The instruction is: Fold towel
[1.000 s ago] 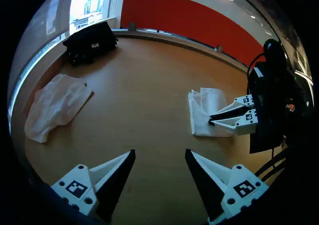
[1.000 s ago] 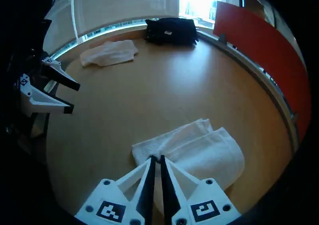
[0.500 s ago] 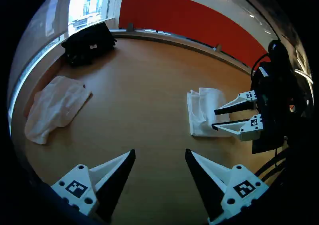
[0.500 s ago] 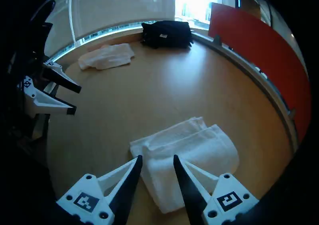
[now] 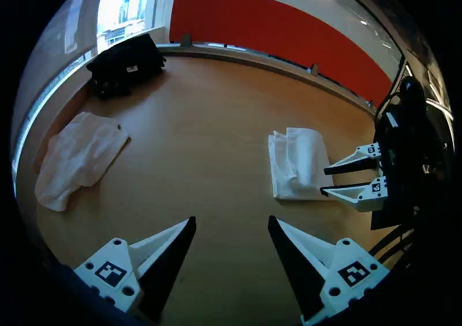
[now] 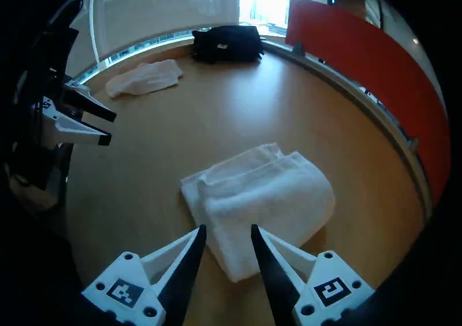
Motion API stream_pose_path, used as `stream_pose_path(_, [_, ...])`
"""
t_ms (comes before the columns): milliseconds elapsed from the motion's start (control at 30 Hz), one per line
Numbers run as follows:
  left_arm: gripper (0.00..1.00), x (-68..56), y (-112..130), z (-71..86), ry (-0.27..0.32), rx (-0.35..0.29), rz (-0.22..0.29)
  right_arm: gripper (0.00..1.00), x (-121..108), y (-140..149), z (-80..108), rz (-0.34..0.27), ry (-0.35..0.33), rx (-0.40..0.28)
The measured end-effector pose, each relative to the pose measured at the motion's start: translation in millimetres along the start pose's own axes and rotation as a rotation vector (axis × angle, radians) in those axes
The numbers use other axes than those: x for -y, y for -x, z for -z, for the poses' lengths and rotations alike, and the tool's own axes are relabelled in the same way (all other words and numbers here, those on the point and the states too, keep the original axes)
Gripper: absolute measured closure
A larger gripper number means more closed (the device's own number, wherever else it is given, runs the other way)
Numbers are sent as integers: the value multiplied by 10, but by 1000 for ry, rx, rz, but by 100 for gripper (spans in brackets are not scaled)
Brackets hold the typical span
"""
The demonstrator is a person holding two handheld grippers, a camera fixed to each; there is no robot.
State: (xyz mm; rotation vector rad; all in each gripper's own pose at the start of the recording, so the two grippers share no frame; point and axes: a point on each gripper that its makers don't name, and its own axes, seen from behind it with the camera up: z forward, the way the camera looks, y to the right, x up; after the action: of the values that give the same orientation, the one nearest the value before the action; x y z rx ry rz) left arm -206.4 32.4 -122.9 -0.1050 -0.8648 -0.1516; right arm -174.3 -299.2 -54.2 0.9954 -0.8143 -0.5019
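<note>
A folded white towel (image 5: 295, 163) (image 6: 263, 199) lies flat on the wooden table (image 5: 202, 135) (image 6: 231, 112). My right gripper (image 6: 226, 232) hovers open at the towel's near edge, nothing between its fingers; in the left gripper view that right gripper (image 5: 324, 182) stands just right of the towel. My left gripper (image 5: 231, 222) is open over bare table, well short of the towel; in the right gripper view the left gripper (image 6: 110, 130) sits at the far left. A second, loosely crumpled white towel (image 5: 78, 156) (image 6: 144, 77) lies at the table's far side.
A black bag (image 5: 124, 63) (image 6: 226, 42) rests by the window at the table's back edge. A red wall panel (image 5: 277, 32) (image 6: 369, 72) runs behind the table. Bare wood stretches between the two towels.
My right gripper was shut on the folded towel's edge, then opened and let it go, and has drawn back away from it. The left gripper has barely moved.
</note>
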Motion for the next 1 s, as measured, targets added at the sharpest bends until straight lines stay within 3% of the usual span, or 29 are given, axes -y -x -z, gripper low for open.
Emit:
stream_pose_path(367, [7,-67,-19,-34,11,2,-16,41,-39,253,134,-41,32,19])
stream_pose_path(767, [7,-78,7,-32,14,9,-18,41,13,560,122,-80,39,64])
stream_pose_path(1000, [7,-91,15,-30,18,10,-17,43,15,592,95,-91,40,68])
